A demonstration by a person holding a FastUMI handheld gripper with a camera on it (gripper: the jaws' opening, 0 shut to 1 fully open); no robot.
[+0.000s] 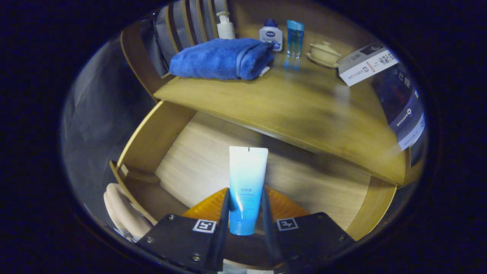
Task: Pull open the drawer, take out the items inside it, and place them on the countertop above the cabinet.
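Above the open drawer (182,160) — gripper (245,207) jaws clamped on a white-to-blue tube (246,182); countertop (304,106) bottle (271,35) — "NIVEA".

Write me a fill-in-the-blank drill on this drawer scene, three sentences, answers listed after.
1. The gripper is shut on the white-and-blue ____, both fingers pressing its sides.
2. The folded towel on the wooden countertop is ____ in colour.
3. The light wooden drawer beneath the countertop stands ____.

Missing words: tube; blue; open

Setting was a home bathroom mock-up: wooden desk (289,106) carried a towel (220,59), pump bottle (225,26), lotion (271,36).
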